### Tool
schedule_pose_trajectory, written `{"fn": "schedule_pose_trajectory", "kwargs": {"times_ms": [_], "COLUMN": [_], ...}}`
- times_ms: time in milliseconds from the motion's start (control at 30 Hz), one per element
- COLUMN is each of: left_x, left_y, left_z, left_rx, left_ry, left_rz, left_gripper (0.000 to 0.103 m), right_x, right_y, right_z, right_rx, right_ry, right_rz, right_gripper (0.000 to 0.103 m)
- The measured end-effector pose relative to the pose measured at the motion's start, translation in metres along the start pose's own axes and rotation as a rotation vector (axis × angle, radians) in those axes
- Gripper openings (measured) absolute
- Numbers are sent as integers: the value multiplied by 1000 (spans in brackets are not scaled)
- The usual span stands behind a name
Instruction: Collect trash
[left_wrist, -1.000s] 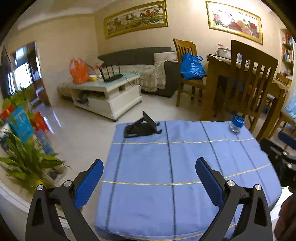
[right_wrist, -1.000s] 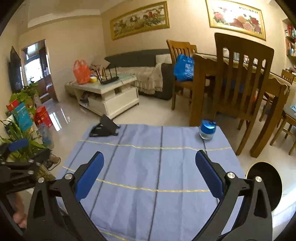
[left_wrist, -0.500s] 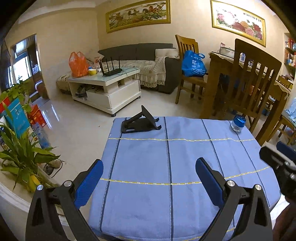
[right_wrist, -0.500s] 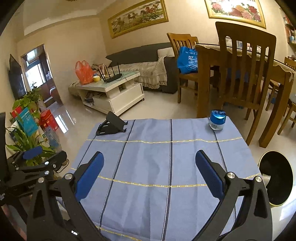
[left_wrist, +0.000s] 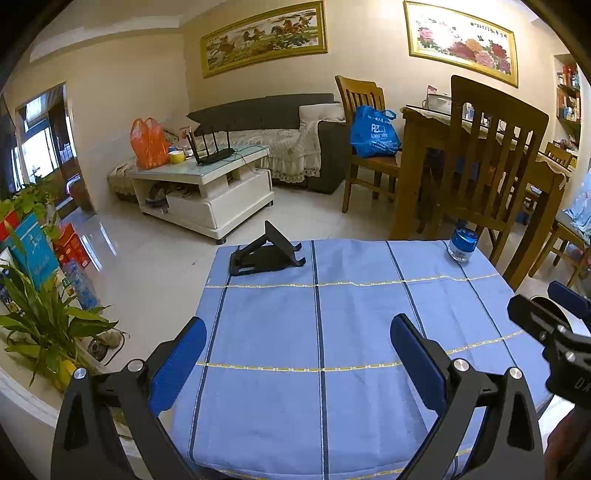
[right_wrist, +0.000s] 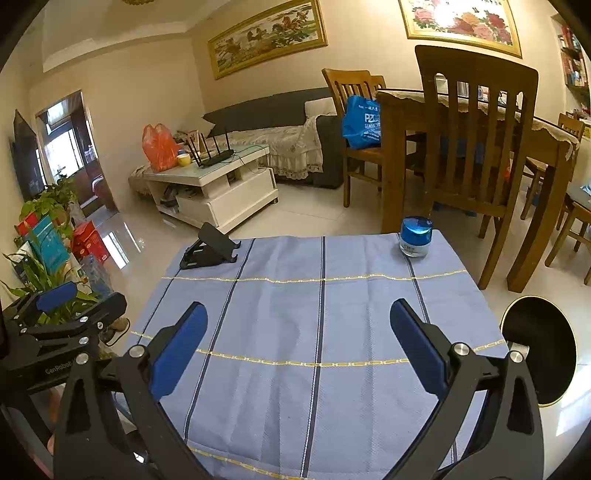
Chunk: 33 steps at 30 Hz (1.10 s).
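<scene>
Hovering over blue tablecloth (right_wrist: 321, 325) — both grippers' jaws wide apart, gripping nothing; jar (right_wrist: 415, 237) near far edge.

Each black-framed gripper (left_wrist: 297, 345) (right_wrist: 297, 332) carries blue finger pads (left_wrist: 415, 356), silver screws and white lettering.

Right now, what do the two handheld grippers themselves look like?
Both match: the left gripper and right gripper have black angular frames with triangular cut-outs, silver bolt heads and flat blue finger pads. White lettering marks the left gripper's body in the right wrist view.
</scene>
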<state>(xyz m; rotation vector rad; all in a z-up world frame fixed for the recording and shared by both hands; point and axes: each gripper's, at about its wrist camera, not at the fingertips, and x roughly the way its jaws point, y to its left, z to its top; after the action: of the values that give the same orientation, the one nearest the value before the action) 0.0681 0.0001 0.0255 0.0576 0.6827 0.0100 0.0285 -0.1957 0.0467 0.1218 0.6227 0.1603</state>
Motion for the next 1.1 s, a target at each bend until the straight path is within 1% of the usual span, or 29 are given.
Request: {"fn": "schedule_pose_trajectory", "kwargs": {"times_ms": [100, 333, 667, 967, 1100], "left_x": [-1, -4, -7, -1, -3], "left_y": [1, 1, -4, -3, -4], "left_z": [1, 0, -1, 1, -1], "left_rx": [-5, -3, 9, 5, 10], "left_ry": [-3, -6, -20, -1, -6], "left_rz": [-5, -4, 7, 4, 7], "left_gripper": [96, 96, 96, 96, 96], "right_x": [1, 0, 1, -1, -1], "right_y": [1, -7, -10, -14, -14], "right_z": [0, 1, 0, -2, -2], "right_rx": [-18, -5, -2, 17, 16], "right_ry": [4, 1, 9, 5, 6], "right_rz": [-18, -27, -31, -28, -27], "right_gripper": [98, 98, 98, 98, 98]}}
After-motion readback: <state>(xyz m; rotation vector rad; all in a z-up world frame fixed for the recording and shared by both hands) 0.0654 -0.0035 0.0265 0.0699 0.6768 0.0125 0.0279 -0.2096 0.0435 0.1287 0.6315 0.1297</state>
